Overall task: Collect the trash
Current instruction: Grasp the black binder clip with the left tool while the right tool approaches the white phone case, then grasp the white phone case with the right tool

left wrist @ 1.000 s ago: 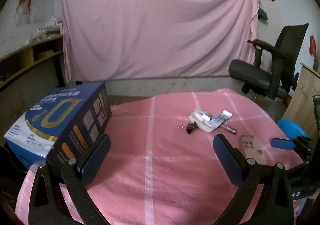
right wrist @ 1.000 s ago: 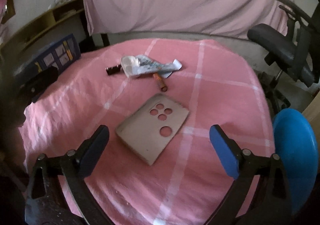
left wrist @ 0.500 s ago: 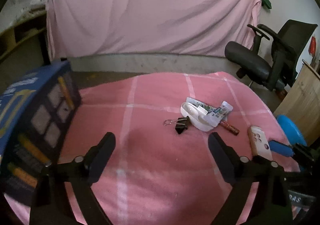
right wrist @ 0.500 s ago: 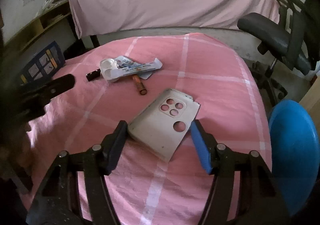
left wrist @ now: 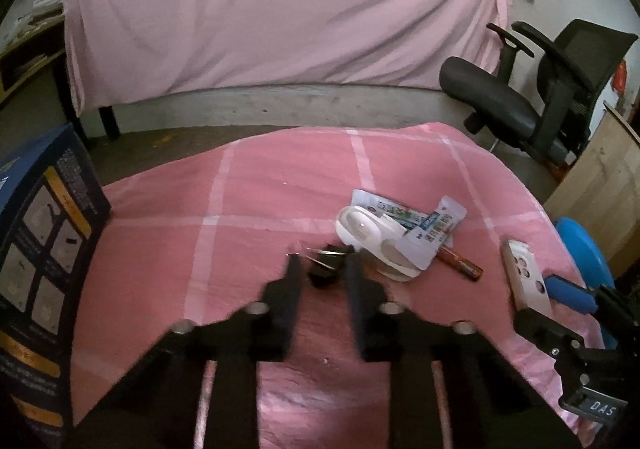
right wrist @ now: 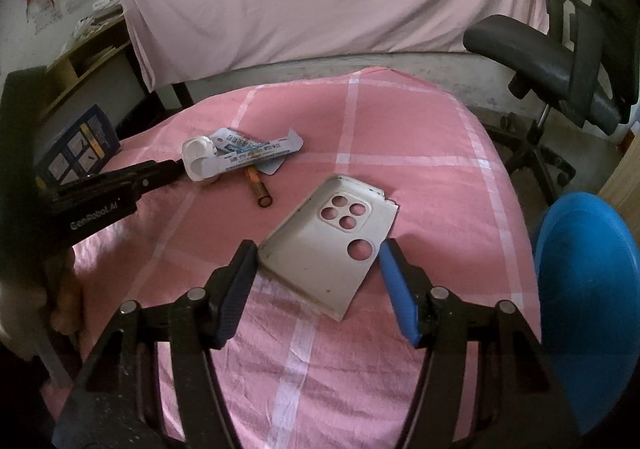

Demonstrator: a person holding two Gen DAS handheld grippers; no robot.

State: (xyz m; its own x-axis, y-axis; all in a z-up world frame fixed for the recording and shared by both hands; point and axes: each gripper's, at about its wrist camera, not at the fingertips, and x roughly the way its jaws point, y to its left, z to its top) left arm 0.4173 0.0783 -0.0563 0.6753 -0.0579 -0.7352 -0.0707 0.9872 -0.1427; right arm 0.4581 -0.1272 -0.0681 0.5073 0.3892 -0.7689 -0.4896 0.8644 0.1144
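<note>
On the pink checked cloth (left wrist: 248,209) lie a black binder clip (left wrist: 326,263), a white plastic holder (left wrist: 368,241), a crumpled toothpaste tube (left wrist: 430,231), a brown tube (left wrist: 460,265) and a white phone case (right wrist: 332,241). My left gripper (left wrist: 322,273) has its jaws narrowed on either side of the binder clip. My right gripper (right wrist: 316,277) has its fingers against both edges of the phone case, whose far end is tilted up. The phone case also shows in the left wrist view (left wrist: 524,277).
A dark blue box (left wrist: 36,269) stands at the left edge of the cloth. A blue round bin (right wrist: 588,289) sits to the right, beside the table. A black office chair (left wrist: 532,101) stands at the far right. A pink sheet (left wrist: 280,9) hangs behind.
My left gripper moved forward to the binder clip and narrowed its jaws around it. My right gripper closed in on the phone case and its far end lifted.
</note>
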